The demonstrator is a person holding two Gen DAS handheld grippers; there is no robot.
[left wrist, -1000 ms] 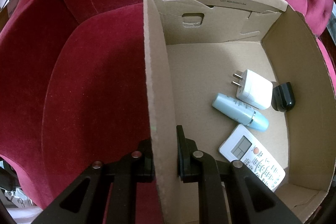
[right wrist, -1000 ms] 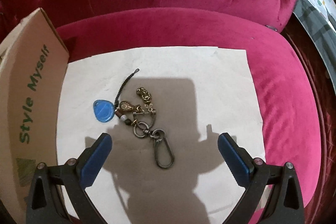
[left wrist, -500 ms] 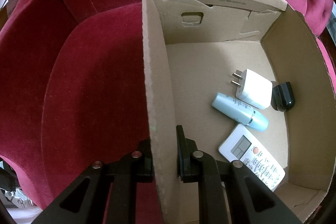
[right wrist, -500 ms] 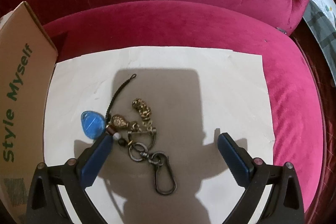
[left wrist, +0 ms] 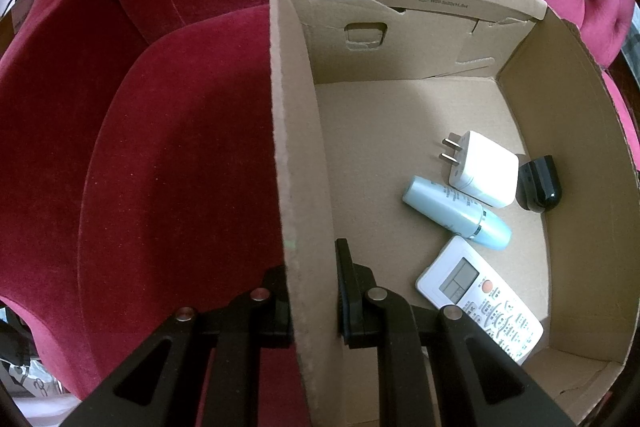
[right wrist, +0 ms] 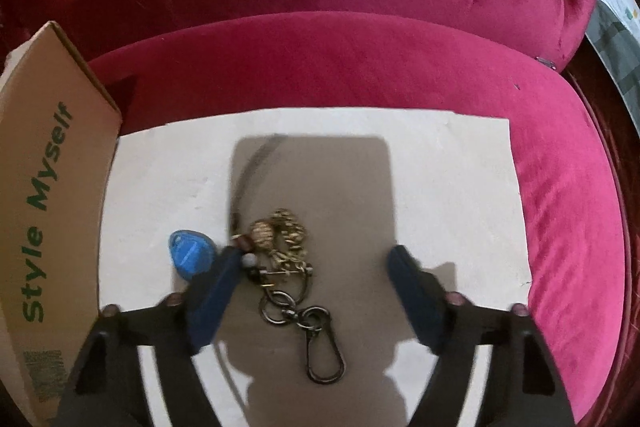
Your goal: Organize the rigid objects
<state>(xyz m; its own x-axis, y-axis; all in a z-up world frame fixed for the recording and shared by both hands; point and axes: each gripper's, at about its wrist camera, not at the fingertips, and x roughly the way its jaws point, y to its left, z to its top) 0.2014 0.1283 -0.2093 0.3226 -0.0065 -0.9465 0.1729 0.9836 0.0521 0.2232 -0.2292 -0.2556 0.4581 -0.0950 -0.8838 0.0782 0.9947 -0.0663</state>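
- Red velvet sofa [right wrist: 400, 67] carries everything; cardboard box [left wrist: 580, 147] on the seat at left, white paper sheet [right wrist: 460, 187] to its right.
- Left gripper [left wrist: 312, 295]: jaws clamped on the box's left wall, one finger outside, one inside, steadying the box.
- Box holds a white AC remote [left wrist: 480, 299] near, a pale blue tube [left wrist: 456, 213], a white plug adapter [left wrist: 482, 167] and a small black charger [left wrist: 538, 183] by the right wall.
- Right gripper [right wrist: 312, 267]: jaws apart, low over the sheet, straddling the keychain [right wrist: 288, 267].
- Keychain is still on the sheet, outside the box: blue fob [right wrist: 190, 253] at left by the left fingertip, brass charms in the middle, carabiner clip [right wrist: 324, 359] near.
- Risk: the loose chain could slip through when the jaws close; catching only a charm or ring leaves the rest dangling to snag the box rim.
- Risk: the left fingertip may pin the fob or drag the paper.
- View is blurred, so contact cannot be told.
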